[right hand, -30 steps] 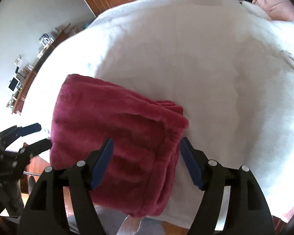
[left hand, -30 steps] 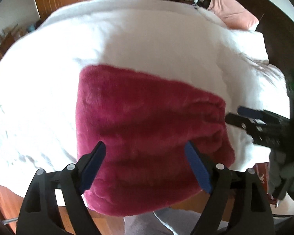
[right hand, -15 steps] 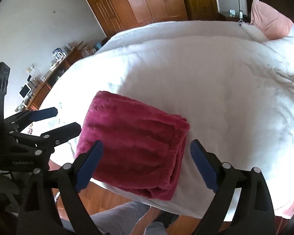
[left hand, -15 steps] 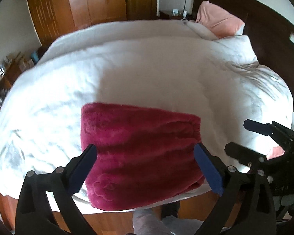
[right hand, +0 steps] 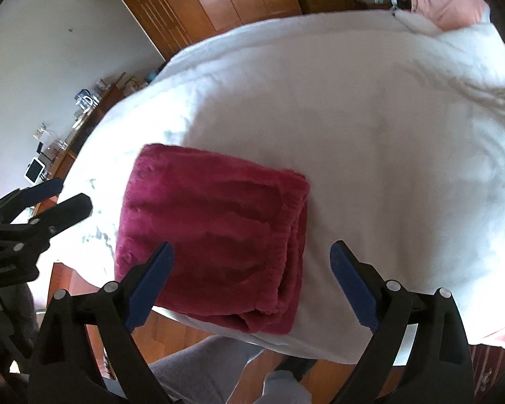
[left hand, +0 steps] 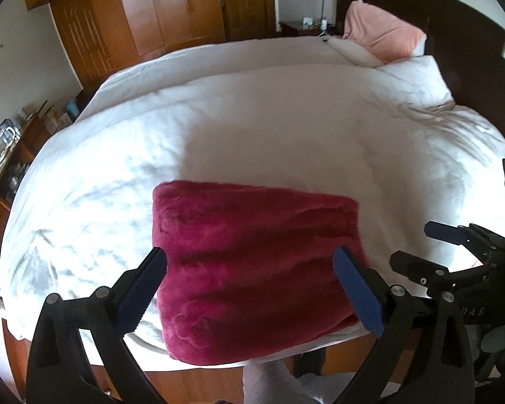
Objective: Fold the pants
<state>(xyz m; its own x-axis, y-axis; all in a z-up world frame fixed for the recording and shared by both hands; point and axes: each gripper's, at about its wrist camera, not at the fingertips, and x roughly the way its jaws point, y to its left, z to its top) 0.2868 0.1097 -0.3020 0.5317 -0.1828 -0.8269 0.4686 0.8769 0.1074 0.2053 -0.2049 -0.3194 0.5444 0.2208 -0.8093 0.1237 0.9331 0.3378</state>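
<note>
1. You are holding the left gripper with its fingers spread wide, nothing between them, hovering above the near half of the pants without touching.
2. You are holding the right gripper the same way, fingers apart and gripping nothing, above the layered right-hand edge of the bundle.
3. The pants are lying as a compact dark-red rectangle at the near edge of the bed, on the white duvet, with the lower edge drooping slightly over the side. In the right wrist view the gathered waistband and the stacked layers are showing along the right side.
4. Judging by that stack, the folding is looking essentially done, so the step in hand is likely a clean release and pull-away.
5. To do it well, you are best keeping both sets of fingers wide and lifting straight clear, since a snagged pile could drag the top layer open.
6. If anything needs tidying, it is probably the overhang; nudging the bundle further onto the bed would stop it from sliding off.
7. No containers are showing in either view, so there are no contents to report.
</note>
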